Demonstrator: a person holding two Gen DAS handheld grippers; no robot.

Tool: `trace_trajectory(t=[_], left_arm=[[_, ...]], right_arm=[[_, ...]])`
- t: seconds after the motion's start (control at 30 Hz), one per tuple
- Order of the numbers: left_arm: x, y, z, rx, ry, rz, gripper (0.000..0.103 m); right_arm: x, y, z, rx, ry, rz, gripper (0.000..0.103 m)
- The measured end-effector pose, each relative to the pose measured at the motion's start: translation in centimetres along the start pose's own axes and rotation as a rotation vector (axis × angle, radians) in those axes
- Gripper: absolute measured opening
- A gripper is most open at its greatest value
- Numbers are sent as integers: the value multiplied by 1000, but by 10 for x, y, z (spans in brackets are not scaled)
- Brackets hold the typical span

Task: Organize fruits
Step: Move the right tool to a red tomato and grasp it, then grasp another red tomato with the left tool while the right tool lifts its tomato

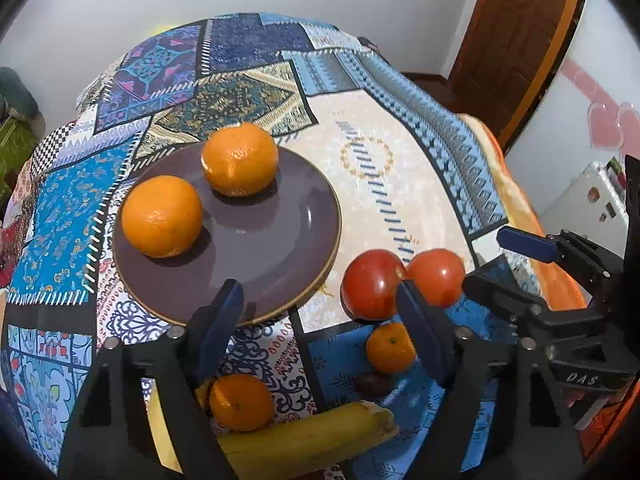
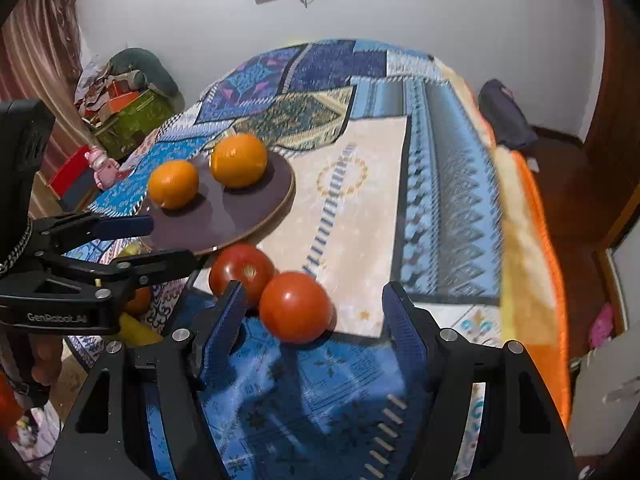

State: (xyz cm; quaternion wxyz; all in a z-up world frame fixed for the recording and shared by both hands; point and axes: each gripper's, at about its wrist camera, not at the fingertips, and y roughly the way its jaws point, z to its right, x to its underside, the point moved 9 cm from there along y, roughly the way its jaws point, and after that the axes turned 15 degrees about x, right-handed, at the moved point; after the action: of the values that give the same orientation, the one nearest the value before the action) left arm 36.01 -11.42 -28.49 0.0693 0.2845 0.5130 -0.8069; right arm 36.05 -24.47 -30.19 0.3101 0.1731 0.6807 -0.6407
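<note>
My left fingers (image 1: 320,320) are spread apart and hold nothing. My right fingers (image 2: 312,320) are spread too, and empty. Two big oranges (image 1: 162,216) sit on the brown plate (image 1: 280,248). Two tomatoes (image 2: 294,306) touch each other on the patchwork cover (image 2: 440,184), just beside the plate. Two small oranges (image 1: 240,402), a banana (image 1: 312,436) and a small dark fruit (image 1: 374,384) lie close under my left fingers. I think the tomatoes may roll away if I bump one. The cover looks soft, so the plate could tip. My two hands are close and could bump.
</note>
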Motion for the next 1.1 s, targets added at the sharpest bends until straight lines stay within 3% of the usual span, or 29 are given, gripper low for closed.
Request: trace_trajectory(t=[0.3, 0.43, 0.5, 1.1], left_arm=[[10, 20, 7, 37, 7, -60, 58], [9, 21, 10, 38, 23, -62, 58], [9, 22, 10, 44, 22, -64, 58], [4, 53, 31, 72, 42, -132, 57]], right_arm=[[13, 21, -7, -27, -21, -60, 58], [13, 26, -10, -44, -23, -71, 55], [14, 27, -14, -60, -28, -78, 47], [7, 0, 32, 2, 61, -31, 46]])
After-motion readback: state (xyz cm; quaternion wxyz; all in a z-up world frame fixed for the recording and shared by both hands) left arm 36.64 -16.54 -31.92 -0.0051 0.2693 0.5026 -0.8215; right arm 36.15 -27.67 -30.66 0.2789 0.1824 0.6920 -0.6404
